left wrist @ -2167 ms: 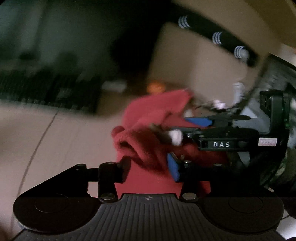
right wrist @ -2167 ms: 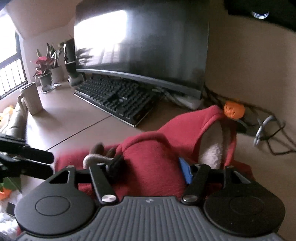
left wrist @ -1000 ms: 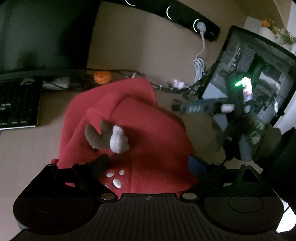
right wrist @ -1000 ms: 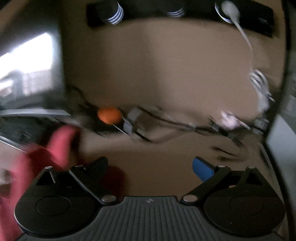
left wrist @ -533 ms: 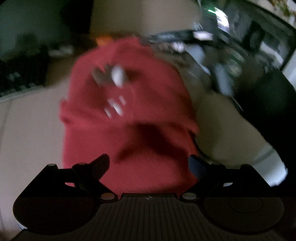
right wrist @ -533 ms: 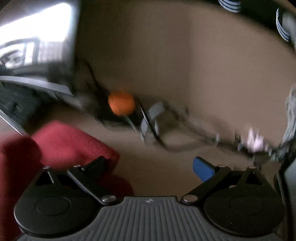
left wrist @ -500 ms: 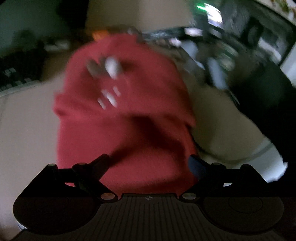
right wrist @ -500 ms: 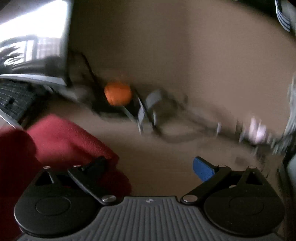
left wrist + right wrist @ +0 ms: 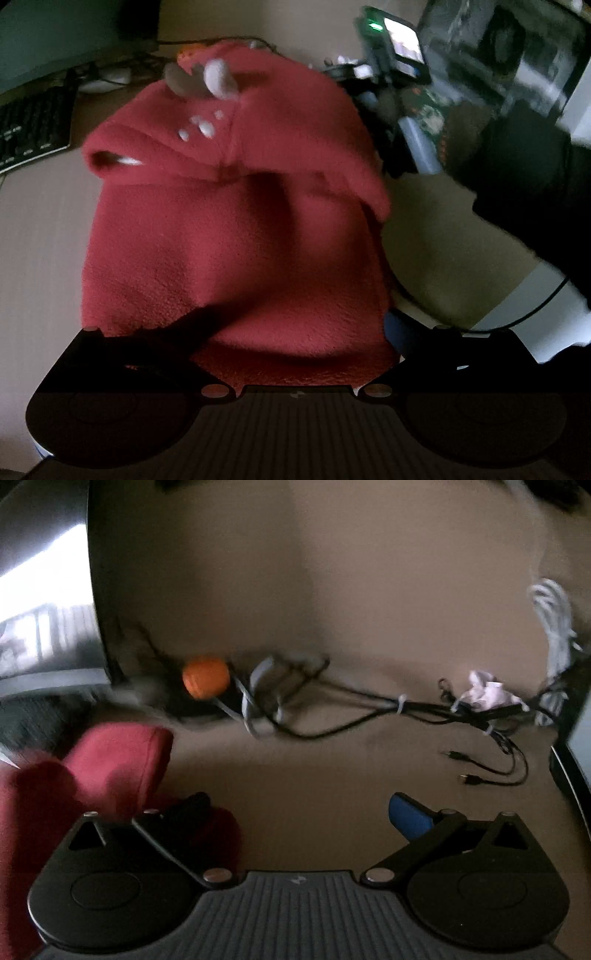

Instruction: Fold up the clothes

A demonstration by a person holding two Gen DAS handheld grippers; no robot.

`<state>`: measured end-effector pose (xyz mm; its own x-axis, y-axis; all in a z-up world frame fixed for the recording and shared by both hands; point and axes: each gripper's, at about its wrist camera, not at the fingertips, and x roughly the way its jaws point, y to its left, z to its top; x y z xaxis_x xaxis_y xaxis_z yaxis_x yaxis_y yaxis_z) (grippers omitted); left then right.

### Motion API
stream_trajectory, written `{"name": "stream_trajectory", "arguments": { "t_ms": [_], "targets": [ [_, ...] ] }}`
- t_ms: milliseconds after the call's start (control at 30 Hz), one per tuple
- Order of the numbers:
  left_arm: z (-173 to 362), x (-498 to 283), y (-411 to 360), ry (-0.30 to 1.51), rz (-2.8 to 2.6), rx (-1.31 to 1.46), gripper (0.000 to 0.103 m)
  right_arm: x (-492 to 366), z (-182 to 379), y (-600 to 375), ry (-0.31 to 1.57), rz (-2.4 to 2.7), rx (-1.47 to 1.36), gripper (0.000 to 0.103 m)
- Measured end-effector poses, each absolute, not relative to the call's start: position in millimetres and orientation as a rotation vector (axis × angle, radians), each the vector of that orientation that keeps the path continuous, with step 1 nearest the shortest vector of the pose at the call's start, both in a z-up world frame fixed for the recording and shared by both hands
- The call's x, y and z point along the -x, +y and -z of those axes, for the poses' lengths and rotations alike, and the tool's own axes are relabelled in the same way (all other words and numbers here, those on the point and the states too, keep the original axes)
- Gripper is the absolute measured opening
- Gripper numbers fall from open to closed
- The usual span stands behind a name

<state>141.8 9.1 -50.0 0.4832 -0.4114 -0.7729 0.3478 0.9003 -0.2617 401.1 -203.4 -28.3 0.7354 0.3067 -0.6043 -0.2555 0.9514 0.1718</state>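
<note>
1. A red fleece garment (image 9: 236, 236) is seen folded on the table (image 9: 40, 229), with its upper layer doubled over the lower one.
2. A small grey and white plush trim (image 9: 201, 81) and a few white spots (image 9: 201, 125) are seen on the far part of the garment.
3. The left gripper (image 9: 295, 325) is held just above the garment's near edge; its jaws are opening, spread about as wide as the garment, and no cloth is pinched by them.
4. The right gripper (image 9: 299, 805) is seen over bare table (image 9: 332, 782) to the right of the garment (image 9: 110, 760); its jaws are opening and nothing lies between them.
5. The right gripper's dark left finger (image 9: 192, 805) is seen near the garment's right edge, and its blue-padded finger (image 9: 410, 812) is well apart from the cloth.
6. An orange ball (image 9: 205, 677) and a tangle of cables (image 9: 369, 705) are seen beyond the garment, against the wall.
7. A keyboard (image 9: 33, 129) is seen left of the garment, and a dark sleeve (image 9: 535, 192) to its right.
</note>
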Motion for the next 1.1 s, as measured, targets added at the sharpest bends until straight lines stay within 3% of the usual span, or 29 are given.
{"name": "stream_trajectory", "arguments": {
  "t_ms": [167,233,300,600,800,933,1000,1100],
  "targets": [
    [7.9,-147.0,51.7,0.817,0.467,0.19,0.102,-335.7,6.8,-237.8,0.678,-0.496,-0.363,0.103],
    [-6.0,-159.0,72.9,0.734,0.441,0.252,0.102,-314.3,15.3,-239.2,0.705,-0.561,-0.514,0.091],
    [-9.8,-177.4,89.7,0.694,0.398,0.319,0.102,-301.9,28.3,-232.3,0.723,-0.572,-0.598,0.09],
    [36.2,-263.5,96.6,0.792,0.342,0.436,0.102,-300.6,77.6,-207.8,0.807,-0.529,-0.846,0.089],
    [9.7,-252.9,84.9,0.739,0.525,0.521,0.102,-293.8,37.9,-172.2,0.789,-0.649,-0.549,0.089],
    [-24.6,-213.0,88.5,0.658,0.624,0.464,0.102,-271.4,28.2,-111.9,0.757,-0.657,-0.084,0.089],
    [-17.2,-203.1,101.2,0.682,0.533,0.438,0.102,-260.7,30.4,-85.2,0.728,-0.636,0.104,0.09],
    [-6.0,-188.2,120.3,0.716,0.397,0.4,0.102,-261.1,29.2,-76.0,0.725,-0.627,0.123,0.094]
  ]
}}
